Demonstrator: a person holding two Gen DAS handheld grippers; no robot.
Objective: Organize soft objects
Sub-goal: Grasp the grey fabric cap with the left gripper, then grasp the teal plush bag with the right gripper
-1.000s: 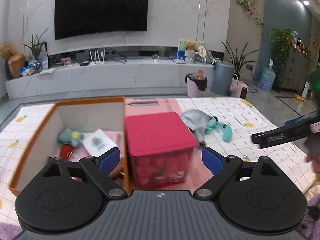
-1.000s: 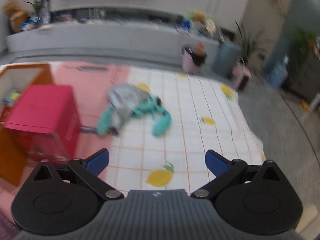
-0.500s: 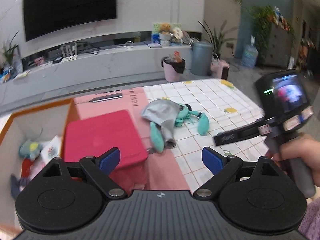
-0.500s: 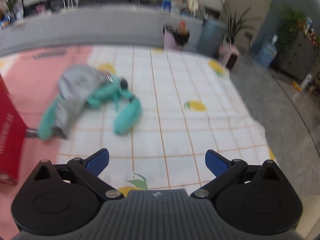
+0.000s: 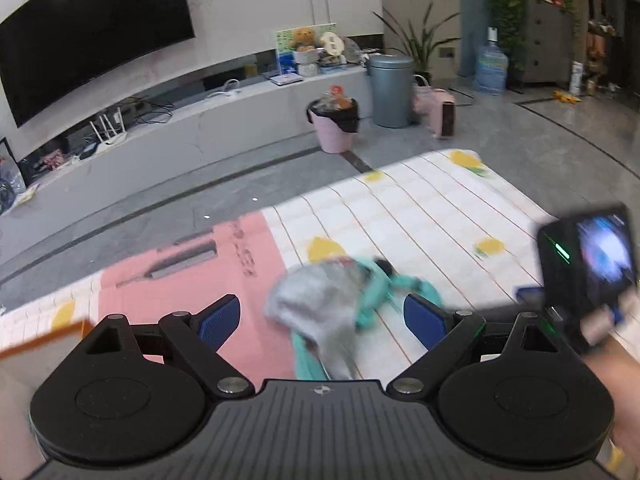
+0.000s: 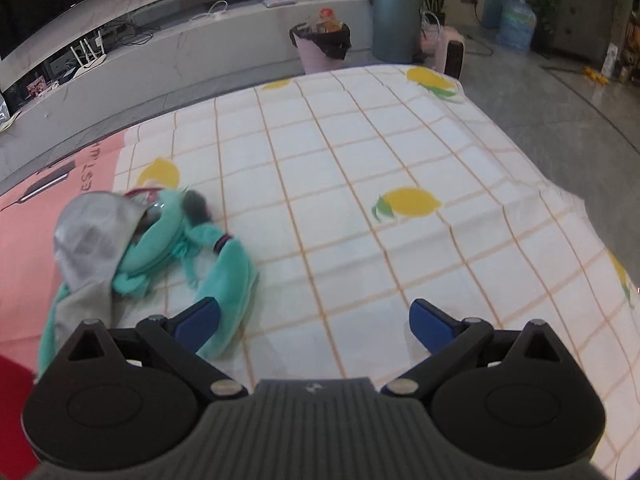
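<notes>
The teal plush toy (image 6: 224, 264), half wrapped in a grey cloth (image 6: 94, 236), lies on the lemon-print cloth (image 6: 360, 184) where that cloth meets a pink mat (image 6: 24, 240). In the right wrist view it sits ahead and to the left of the right hand-held gripper (image 6: 314, 318), one teal limb reaching down to just beside the left blue fingertip (image 6: 198, 320). That gripper's fingers stand wide apart with nothing between them. In the left wrist view the same toy (image 5: 380, 292) and grey cloth (image 5: 320, 300) lie just ahead of the left hand-held gripper (image 5: 322, 316), in line with the gap between its fingers, which are also spread apart and hold nothing; the picture is blurred, so contact cannot be judged. The right hand-held gripper's body with its lit screen (image 5: 588, 260) shows at the right of the left one. Farther ahead on the floor stand a pink bin (image 6: 320, 46) and a grey bin (image 6: 394, 22).
</notes>
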